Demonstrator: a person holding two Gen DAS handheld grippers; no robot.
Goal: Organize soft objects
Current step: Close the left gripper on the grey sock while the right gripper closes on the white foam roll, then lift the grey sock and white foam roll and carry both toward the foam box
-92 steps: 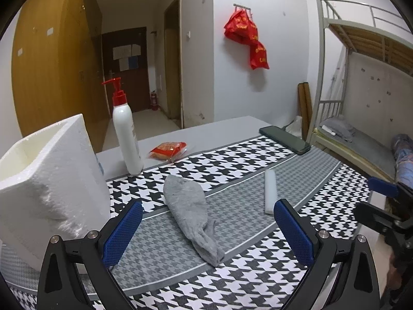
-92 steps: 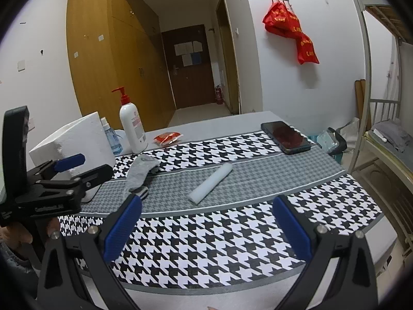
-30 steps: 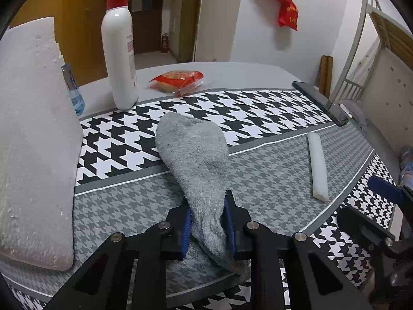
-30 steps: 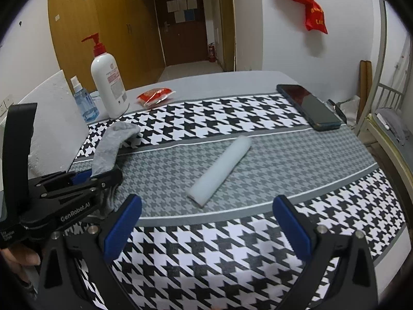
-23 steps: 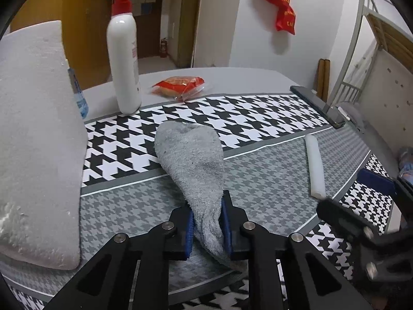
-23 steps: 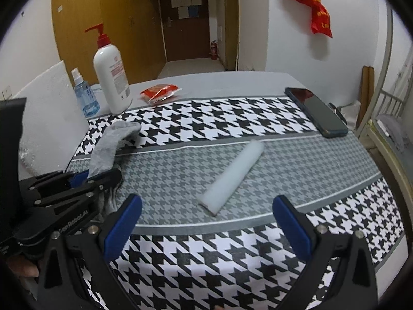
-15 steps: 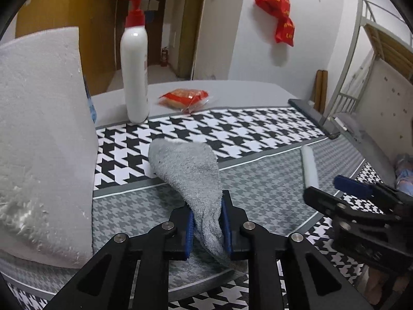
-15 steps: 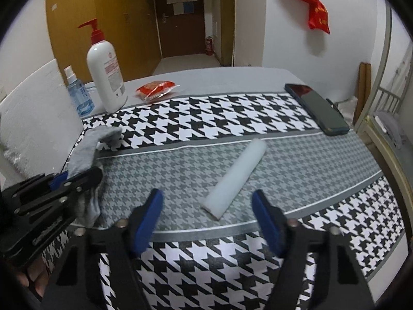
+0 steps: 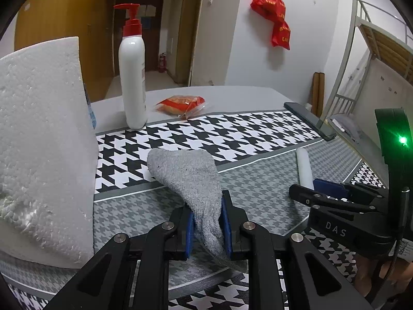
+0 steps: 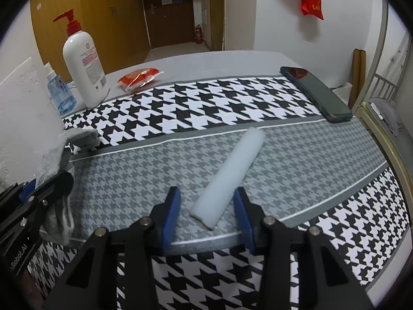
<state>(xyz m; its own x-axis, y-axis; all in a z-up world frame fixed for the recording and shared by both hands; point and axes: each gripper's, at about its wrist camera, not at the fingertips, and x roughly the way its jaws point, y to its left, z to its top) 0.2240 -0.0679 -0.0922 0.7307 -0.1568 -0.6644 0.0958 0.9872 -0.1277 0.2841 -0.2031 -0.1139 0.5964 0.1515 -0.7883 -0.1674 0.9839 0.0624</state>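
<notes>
A grey sock [image 9: 188,173] has its narrow end pinched between the blue pads of my left gripper [image 9: 207,228], which is shut on it. The wide end of the sock droops toward the houndstooth cloth. From the right wrist view the same sock [image 10: 55,155] hangs from the left gripper [image 10: 46,188] at the left edge. A white foam roll [image 10: 232,170] lies on the grey band of the cloth. My right gripper [image 10: 207,206] straddles its near end with the jaws closing. A gap shows on both sides, so the pads do not touch the roll.
A large white foam box [image 9: 44,142] stands at the left. Behind it are a pump bottle [image 9: 133,77], a small blue spray bottle [image 10: 58,90] and a red snack packet [image 9: 180,103]. A dark phone [image 10: 315,93] lies at the far right. A bunk bed frame stands beyond the table's right edge.
My right gripper's jaws narrowed from wide open and came down around the near end of the foam roll. The left gripper kept its grip and raised the sock slightly.
</notes>
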